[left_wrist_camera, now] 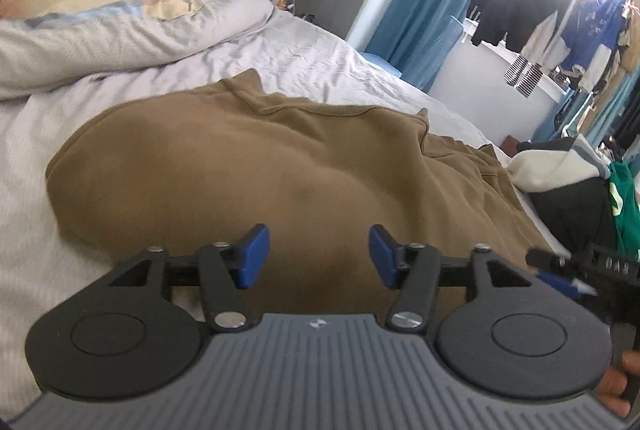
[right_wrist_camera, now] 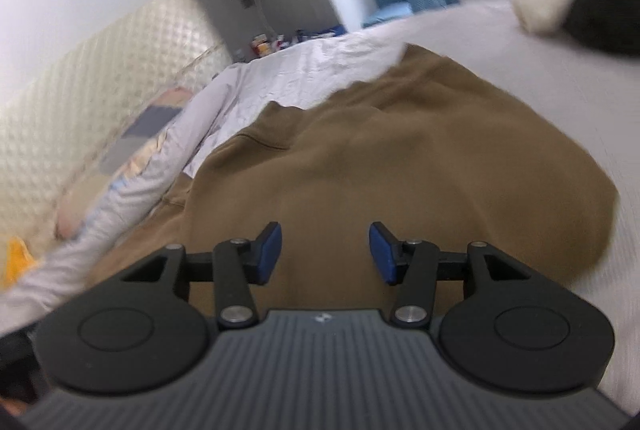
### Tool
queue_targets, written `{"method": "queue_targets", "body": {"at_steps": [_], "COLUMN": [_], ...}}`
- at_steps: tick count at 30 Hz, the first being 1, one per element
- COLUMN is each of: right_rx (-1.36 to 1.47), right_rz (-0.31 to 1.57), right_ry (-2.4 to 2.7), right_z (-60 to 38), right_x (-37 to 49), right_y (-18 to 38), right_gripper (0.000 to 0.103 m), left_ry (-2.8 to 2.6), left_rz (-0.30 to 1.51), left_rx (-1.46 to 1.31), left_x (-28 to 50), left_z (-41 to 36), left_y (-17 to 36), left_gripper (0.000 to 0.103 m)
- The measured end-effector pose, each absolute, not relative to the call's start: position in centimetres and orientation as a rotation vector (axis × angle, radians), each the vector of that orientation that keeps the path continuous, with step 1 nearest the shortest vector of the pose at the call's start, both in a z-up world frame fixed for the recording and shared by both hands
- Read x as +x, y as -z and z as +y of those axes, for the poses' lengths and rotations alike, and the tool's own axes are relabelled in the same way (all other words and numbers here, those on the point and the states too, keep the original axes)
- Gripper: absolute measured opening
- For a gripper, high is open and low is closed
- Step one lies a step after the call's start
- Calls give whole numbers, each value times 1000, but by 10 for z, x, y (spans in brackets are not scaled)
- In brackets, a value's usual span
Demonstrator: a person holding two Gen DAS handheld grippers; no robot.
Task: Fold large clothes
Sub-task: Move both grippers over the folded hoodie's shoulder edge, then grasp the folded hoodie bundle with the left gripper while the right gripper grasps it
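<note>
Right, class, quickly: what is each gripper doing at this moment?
Left gripper: open, fingers apart above the brown sweatshirt, holding nothing.
Right gripper: open, nothing between its fingers.

The brown sweatshirt (left_wrist_camera: 256, 166) is thick, matt knit cloth with stitched seams and a ribbed neckline, lying on a pale bedsheet (left_wrist_camera: 320, 50) of thin, finely creased woven cloth. At the far left the headboard (right_wrist_camera: 80, 78) looks like quilted, slightly glossy padding. The left gripper (left_wrist_camera: 319, 256) has matt black plastic arms, shiny metal screws, smooth blue pads (left_wrist_camera: 254, 256) and a ribbed grey plastic body, as does the right gripper (right_wrist_camera: 325, 253).
</note>
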State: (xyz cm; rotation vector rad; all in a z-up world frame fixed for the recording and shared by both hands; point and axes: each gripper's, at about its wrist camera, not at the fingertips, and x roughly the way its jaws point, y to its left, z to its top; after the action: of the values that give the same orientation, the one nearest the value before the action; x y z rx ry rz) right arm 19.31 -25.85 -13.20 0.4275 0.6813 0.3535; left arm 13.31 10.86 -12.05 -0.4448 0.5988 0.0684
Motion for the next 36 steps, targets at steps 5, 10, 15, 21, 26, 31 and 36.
{"method": "queue_targets", "body": {"at_steps": [5,10,15,21,26,31,36], "right_rx": [593,776,848,890,974,1124,1250], "right_rz": [790,880,884,868,872,892,880], "right_ry": [-268,-192,-197,-223,-210,-187,-143], "right_z": [-288,-309,-312,-311,-318,-322,-325], "right_x": [181,191,194,196,198,206,220], "right_y": [155,179,187,190,199,219,240], "right_gripper": [53,53,58,58,80,88,97], "left_ry": [-128,-193,-200,-191,-221,-227,-192], "left_rz": [626,647,616,554,552,533,507], "left_rx": [-555,-769,-1087,-1296,-1308,-1163,-1165], "left_x": [117,121,125,127,125,130,128], "left_z": [115,147,188,209,208,201,202], "left_y": [130,148,179,200,203,184,178], "left_gripper": [73,74,74,73,54,41,40]}}
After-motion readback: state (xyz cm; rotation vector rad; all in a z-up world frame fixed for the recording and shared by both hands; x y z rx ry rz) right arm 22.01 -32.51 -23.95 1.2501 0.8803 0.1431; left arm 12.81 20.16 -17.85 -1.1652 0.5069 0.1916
